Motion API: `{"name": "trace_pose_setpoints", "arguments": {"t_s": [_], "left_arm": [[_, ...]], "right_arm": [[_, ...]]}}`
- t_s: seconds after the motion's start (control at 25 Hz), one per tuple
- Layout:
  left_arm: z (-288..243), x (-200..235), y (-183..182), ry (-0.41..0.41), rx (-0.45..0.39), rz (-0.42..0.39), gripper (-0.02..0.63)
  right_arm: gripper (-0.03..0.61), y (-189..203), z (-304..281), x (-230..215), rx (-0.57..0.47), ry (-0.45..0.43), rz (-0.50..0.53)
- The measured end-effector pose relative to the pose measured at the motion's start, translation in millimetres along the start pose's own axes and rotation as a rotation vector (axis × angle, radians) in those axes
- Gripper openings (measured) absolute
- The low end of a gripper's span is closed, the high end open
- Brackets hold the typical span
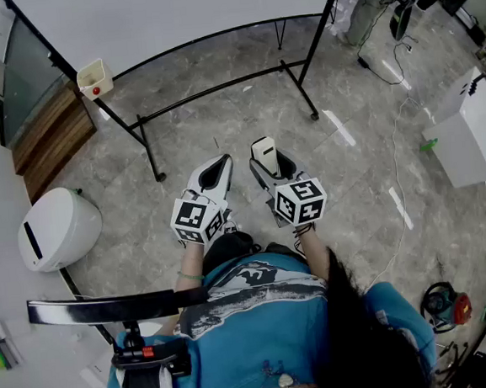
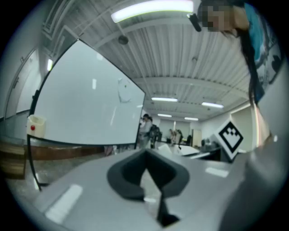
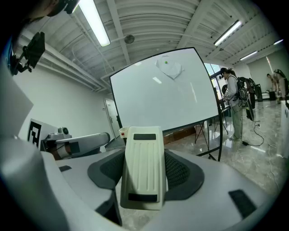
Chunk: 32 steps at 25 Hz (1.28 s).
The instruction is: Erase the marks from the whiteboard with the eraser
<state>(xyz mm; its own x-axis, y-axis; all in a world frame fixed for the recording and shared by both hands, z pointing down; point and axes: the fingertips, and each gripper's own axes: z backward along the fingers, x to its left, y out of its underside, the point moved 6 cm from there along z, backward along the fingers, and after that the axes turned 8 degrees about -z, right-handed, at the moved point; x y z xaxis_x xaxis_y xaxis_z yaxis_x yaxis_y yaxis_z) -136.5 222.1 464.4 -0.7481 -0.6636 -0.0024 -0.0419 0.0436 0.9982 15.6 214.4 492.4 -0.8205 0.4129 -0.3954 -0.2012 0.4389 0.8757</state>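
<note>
The whiteboard (image 1: pixel 184 8) stands on a black frame ahead of me, above the floor. In the right gripper view the whiteboard (image 3: pixel 162 92) carries a faint drawn outline with a green dot (image 3: pixel 169 67) near its top. The left gripper view shows the same faint outline (image 2: pixel 124 92). My right gripper (image 1: pixel 265 160) is shut on a cream ribbed eraser (image 3: pixel 143 167), which sticks out between the jaws; the eraser (image 1: pixel 263 153) is well short of the board. My left gripper (image 1: pixel 218 170) hangs beside it, shut and holding nothing (image 2: pixel 146 173).
A cream cup with a red dot (image 1: pixel 94 78) hangs on the board frame's left leg. A white round bin (image 1: pixel 56 228) and a wooden bench (image 1: pixel 48 138) are at the left. A white box (image 1: pixel 470 131) and cables lie at the right. A person (image 3: pixel 232 103) stands beyond the board.
</note>
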Motion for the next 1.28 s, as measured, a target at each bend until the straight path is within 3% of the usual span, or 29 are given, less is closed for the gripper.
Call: {"name": "trace_pose_setpoints", "arguments": {"t_s": [0.24, 0.48, 0.68, 0.84, 1.08, 1.28], "left_arm": [[-0.3, 47.7, 2.7, 0.056, 0.021, -0.031, 0.003], [-4.5, 85.6, 10.6, 0.066, 0.001, 0.022, 0.003], [-10.2, 76.5, 8.2, 0.087, -0.014, 0.051, 0.003], [-18.4, 100.2, 7.9, 0.073, -0.030, 0.068, 0.003], [-41.5, 127.0, -4.7, 0.031, -0.052, 0.050, 0.003], [-85.6, 141.2, -12.1, 0.026, -0.048, 0.028, 0.003]], "right_arm": [[0.262, -4.2, -46.6, 16.5, -0.012, 0.046, -0.013], [0.262, 0.4, -68.5, 28.7, 0.031, 0.077, 0.009], [0.262, -7.1, -54.8, 21.3, 0.048, 0.119, 0.025], [0.262, -17.3, -80.7, 16.5, 0.057, 0.128, 0.038], [0.262, -31.6, -108.3, 4.5, 0.058, 0.098, 0.046], [0.262, -53.0, -135.0, -32.7, 0.038, 0.089, 0.013]]}}
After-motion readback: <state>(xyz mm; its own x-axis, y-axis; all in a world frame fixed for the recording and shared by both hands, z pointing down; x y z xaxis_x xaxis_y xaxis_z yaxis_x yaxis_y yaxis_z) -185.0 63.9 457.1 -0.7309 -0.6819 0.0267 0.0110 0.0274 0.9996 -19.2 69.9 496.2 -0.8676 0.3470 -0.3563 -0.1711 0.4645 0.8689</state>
